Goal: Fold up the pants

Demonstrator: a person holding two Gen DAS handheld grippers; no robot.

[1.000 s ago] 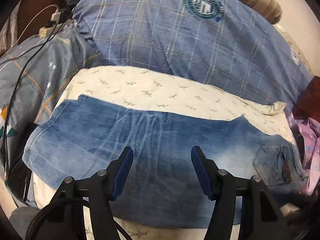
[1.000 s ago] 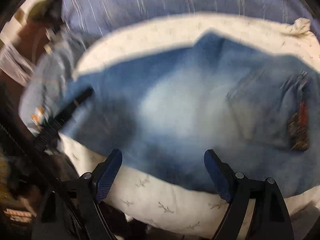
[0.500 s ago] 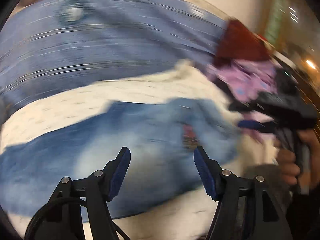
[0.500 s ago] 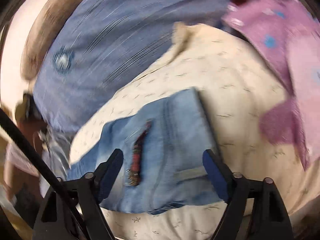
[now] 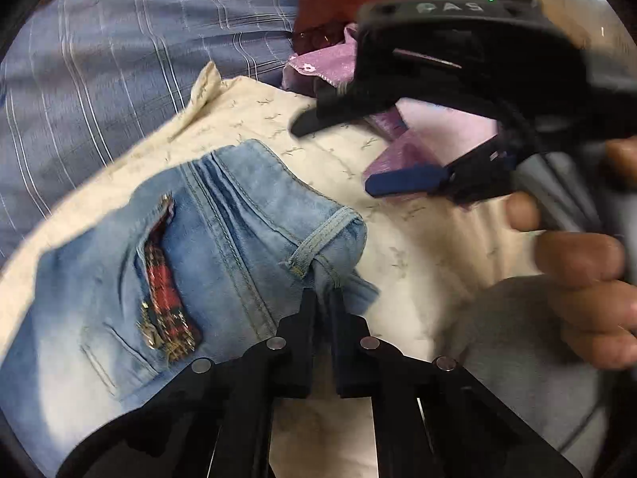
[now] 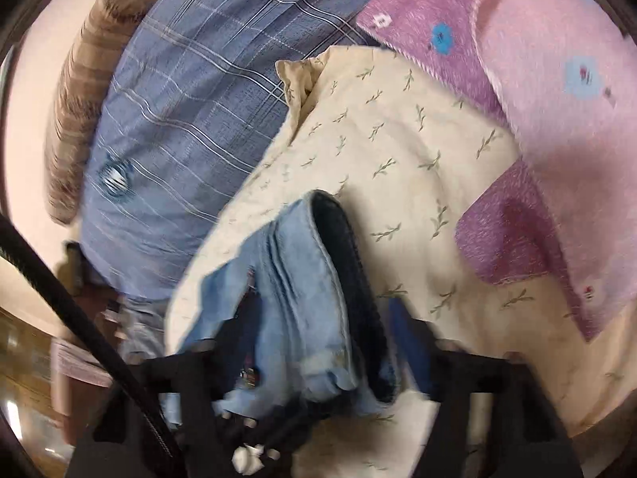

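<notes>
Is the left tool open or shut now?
Shut. The left tool has its two fingers pressed together, and they pinch the waistband edge of the jeans beside a belt loop.

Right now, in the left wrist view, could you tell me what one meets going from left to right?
Blue plaid bedding → jeans, pinched at the waistband by the shut left gripper → cream leaf-print sheet → right gripper, open → person's hand.
</notes>
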